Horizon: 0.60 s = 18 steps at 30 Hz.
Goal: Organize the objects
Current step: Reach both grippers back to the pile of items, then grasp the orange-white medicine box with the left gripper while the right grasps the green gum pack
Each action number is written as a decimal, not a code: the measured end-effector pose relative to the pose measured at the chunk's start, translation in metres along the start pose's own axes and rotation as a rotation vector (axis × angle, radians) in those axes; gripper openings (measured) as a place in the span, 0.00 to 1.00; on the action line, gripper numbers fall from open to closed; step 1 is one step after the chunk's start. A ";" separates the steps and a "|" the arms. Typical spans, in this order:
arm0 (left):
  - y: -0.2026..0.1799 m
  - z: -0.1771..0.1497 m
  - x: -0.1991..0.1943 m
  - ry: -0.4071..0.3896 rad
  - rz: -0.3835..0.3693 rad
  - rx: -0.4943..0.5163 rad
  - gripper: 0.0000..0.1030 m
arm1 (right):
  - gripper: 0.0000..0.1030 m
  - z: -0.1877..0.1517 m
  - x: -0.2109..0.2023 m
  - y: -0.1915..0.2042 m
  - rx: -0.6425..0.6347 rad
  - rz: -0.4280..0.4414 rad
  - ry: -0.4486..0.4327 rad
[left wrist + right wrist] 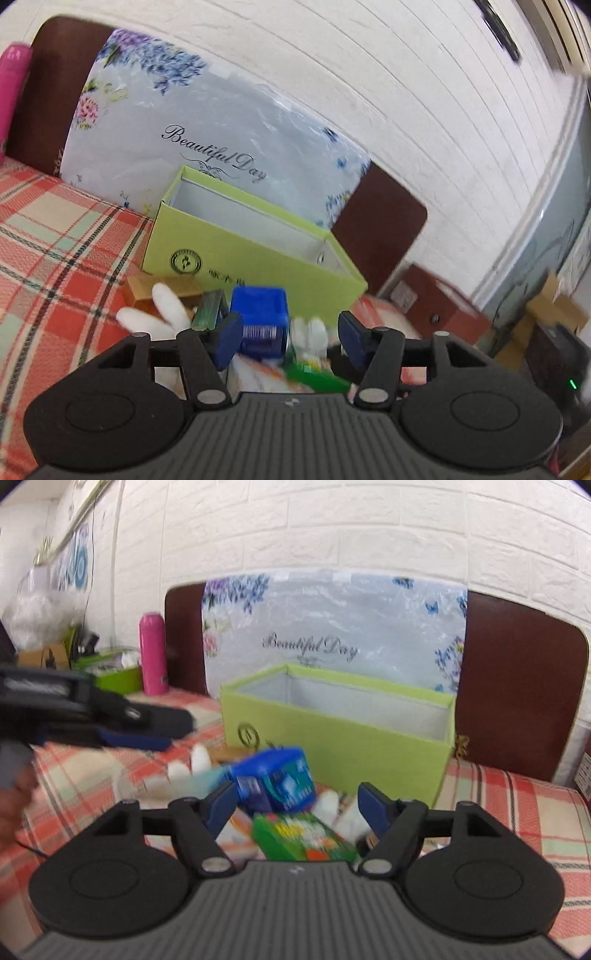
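Motion blur smears print on small blue cardboard box and flat green packet; left gripper and right gripper jaws apart, unloaded.

"Beautiful Day" in script on the floral panel.

The open green box stands bare inside, free from above. In front, a blue box and green packet crowd the plaid cloth.
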<state>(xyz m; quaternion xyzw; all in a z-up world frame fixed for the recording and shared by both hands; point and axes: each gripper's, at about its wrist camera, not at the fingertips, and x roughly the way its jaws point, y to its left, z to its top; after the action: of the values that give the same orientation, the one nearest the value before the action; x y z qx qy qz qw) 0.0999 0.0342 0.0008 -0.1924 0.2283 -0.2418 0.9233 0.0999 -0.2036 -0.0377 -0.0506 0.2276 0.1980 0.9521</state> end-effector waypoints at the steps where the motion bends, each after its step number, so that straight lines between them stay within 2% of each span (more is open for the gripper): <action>1: -0.006 -0.007 -0.005 0.013 0.010 0.029 0.57 | 0.70 -0.005 0.006 -0.005 0.029 0.018 0.015; 4: -0.016 -0.026 -0.010 0.066 0.009 0.072 0.60 | 0.70 -0.018 0.026 -0.012 0.061 0.037 0.112; 7: -0.019 -0.039 0.001 0.097 0.031 0.093 0.67 | 0.80 -0.025 0.029 -0.010 0.051 0.023 0.102; 8: -0.020 -0.041 0.005 0.096 0.052 0.097 0.70 | 0.80 -0.026 0.030 -0.009 0.046 0.007 0.107; 10: -0.020 -0.042 0.009 0.092 0.074 0.110 0.78 | 0.87 -0.028 0.032 -0.010 0.056 -0.004 0.106; 13: -0.018 -0.044 0.015 0.083 0.111 0.152 0.89 | 0.88 -0.031 0.036 -0.012 0.056 -0.006 0.113; 15: -0.013 -0.045 0.018 0.097 0.118 0.151 0.89 | 0.88 -0.032 0.039 -0.010 0.019 -0.008 0.112; 17: -0.006 -0.045 0.017 0.134 0.082 0.116 0.89 | 0.79 -0.032 0.038 -0.006 -0.014 -0.001 0.119; 18: -0.004 -0.044 0.015 0.150 0.069 0.104 0.89 | 0.65 -0.030 0.035 -0.007 -0.009 0.005 0.113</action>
<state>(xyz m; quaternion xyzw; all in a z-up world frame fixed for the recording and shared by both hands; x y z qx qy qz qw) 0.0877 0.0118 -0.0389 -0.1176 0.2904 -0.2352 0.9201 0.1193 -0.2035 -0.0805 -0.0655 0.2803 0.1982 0.9370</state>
